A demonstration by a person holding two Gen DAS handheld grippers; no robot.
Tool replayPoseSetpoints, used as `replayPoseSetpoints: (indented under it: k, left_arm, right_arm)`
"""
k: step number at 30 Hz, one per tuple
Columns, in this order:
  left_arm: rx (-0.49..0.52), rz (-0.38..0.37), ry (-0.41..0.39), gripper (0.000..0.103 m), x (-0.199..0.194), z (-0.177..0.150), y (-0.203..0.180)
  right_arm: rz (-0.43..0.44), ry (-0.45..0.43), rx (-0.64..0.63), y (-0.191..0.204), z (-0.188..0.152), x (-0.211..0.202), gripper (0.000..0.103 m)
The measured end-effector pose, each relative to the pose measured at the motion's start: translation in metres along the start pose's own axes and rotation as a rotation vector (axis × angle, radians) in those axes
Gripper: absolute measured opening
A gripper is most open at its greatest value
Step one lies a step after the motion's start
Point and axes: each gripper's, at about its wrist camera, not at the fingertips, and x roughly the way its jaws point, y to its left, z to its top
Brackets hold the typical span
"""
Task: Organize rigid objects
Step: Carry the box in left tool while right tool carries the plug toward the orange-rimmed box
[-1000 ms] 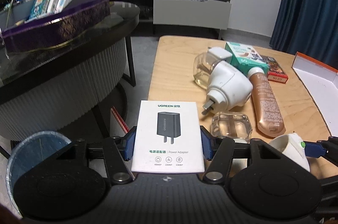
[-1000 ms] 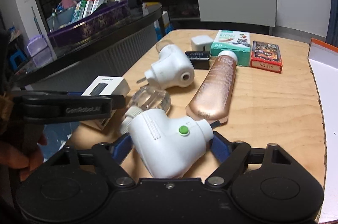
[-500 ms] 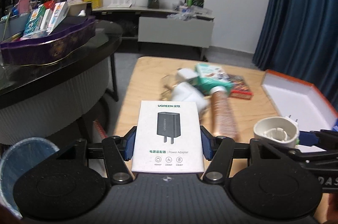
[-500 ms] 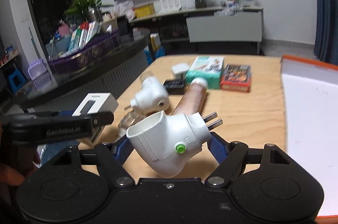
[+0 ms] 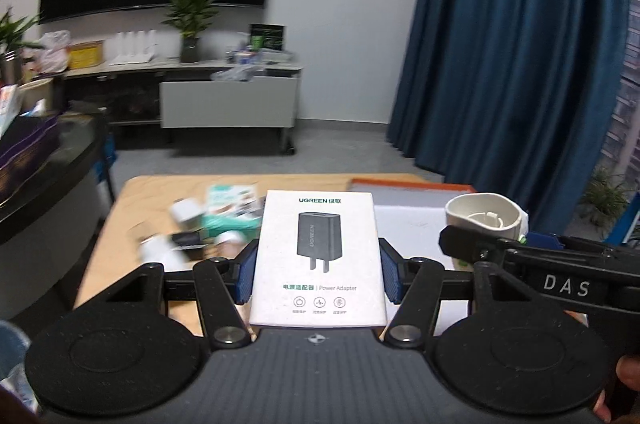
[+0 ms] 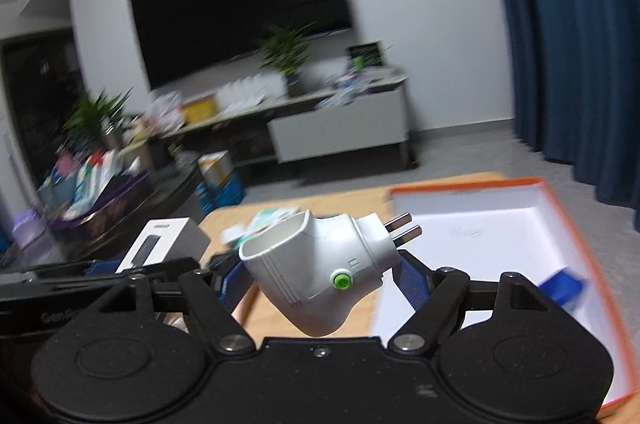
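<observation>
Clamping the white power adapter box (image 5: 318, 256) by its two long edges, the left claw (image 5: 316, 274) is carrying it above the worktop (image 5: 120, 224). Beside it, the right claw (image 6: 322, 274) is gripping a white plug-in device (image 6: 320, 266), prongs pointing toward the orange-rimmed box (image 6: 480, 236), which is lying open with only something blue, blurred, inside. Farther off, several blurred items are waiting on the worktop, so most sorting seems left.

White power adapter box (image 5: 318, 258) face-up, held aloft, white plug-in heater (image 6: 316, 272) tilted, prongs toward orange-rimmed box (image 6: 500, 236).
</observation>
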Motion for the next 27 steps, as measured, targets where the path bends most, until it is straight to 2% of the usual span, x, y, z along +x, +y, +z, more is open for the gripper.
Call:
replayPoseSetpoints:
  k: [8,15,19,27]
  left_arm:
    - [0.013,-0.094,-0.019,0.060,0.026,0.036,-0.037]
    - [0.045,-0.138,-0.096,0.060,0.038,0.071,-0.071]
    - [0.053,-0.138,-0.086,0.060,0.049,0.059,-0.075]
    - [0.042,-0.099,0.017,0.060,0.087,0.019,-0.056]
  right_arm:
    - [-0.104,-0.069,0.048,-0.060,0.029,-0.017,0.090]
    - [-0.134,-0.122,0.036,-0.092,0.059,-0.016,0.090]
    - [-0.136,-0.124,0.045,-0.112,0.065,-0.009,0.090]
    - [-0.130,-0.072,0.074,-0.135,0.060,0.015,0.090]
